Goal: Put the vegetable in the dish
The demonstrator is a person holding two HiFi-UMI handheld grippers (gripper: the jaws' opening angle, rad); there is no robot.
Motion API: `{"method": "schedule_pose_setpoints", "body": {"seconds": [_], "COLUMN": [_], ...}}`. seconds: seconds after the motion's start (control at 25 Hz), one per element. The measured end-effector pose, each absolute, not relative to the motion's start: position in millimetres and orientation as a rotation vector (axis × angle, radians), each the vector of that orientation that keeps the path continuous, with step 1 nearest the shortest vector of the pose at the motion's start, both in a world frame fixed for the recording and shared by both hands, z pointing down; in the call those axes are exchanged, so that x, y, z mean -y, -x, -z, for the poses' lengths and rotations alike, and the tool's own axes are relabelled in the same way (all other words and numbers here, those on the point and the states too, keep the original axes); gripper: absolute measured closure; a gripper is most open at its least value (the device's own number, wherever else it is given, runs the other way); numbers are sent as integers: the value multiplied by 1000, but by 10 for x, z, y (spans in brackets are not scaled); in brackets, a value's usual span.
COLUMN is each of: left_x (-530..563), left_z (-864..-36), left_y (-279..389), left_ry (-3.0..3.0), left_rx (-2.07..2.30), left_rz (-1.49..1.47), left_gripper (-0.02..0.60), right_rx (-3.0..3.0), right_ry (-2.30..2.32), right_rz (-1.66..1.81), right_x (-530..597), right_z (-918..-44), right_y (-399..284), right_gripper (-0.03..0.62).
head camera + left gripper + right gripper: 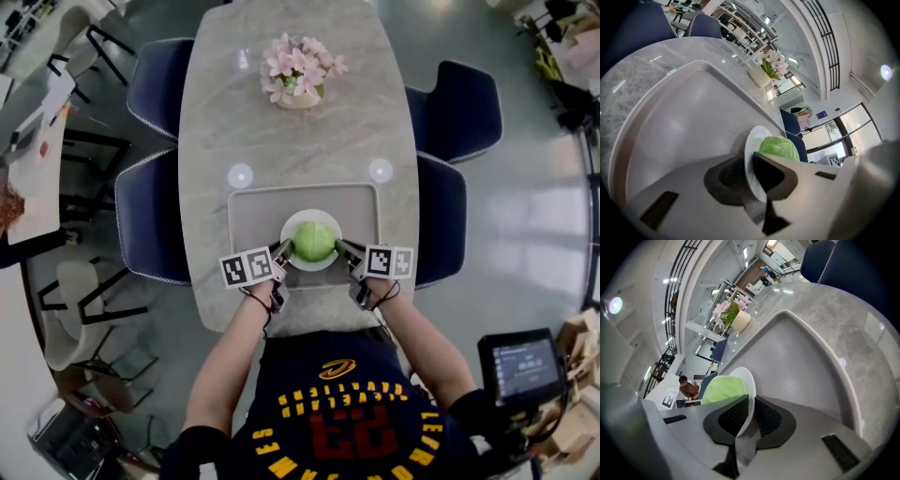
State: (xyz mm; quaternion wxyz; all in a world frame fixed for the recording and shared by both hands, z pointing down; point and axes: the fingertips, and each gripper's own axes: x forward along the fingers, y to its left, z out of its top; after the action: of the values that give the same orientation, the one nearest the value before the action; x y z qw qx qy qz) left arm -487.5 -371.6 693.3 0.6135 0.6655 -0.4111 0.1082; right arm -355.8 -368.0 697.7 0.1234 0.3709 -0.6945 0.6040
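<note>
Clamping the dish (pixel 298 218), vegetable (pixel 314 241) aboard, at 9 and 3 o'clock, left gripper (pixel 284 249) and right gripper (pixel 342 248) jaws seem due to release.

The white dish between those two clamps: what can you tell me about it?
The dish is a round white plate, smooth and glossy, ceramic by its look. A round pale green vegetable sits in its middle. It is over a grey tray on the marbled table. The left gripper and right gripper each pinch its rim, on opposite sides. Whether it rests on the tray or hangs just above cannot be told.
</note>
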Motion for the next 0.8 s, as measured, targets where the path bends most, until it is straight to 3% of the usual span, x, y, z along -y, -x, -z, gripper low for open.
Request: {"method": "schedule_pose_setpoints", "body": {"seconds": [0.8], "left_x": [3754], "left_z": [-7021], "left_y": [4879], "left_ry": [-1600], "left_rx": [1038], "left_rz": [-558], "left_gripper": [514], "right_rx": [1982], "right_ry": [-1071], "right_rz": [-1589], "right_x": [3737], "right_z": [-7057], "right_y": [3510], "right_gripper": [563]}}
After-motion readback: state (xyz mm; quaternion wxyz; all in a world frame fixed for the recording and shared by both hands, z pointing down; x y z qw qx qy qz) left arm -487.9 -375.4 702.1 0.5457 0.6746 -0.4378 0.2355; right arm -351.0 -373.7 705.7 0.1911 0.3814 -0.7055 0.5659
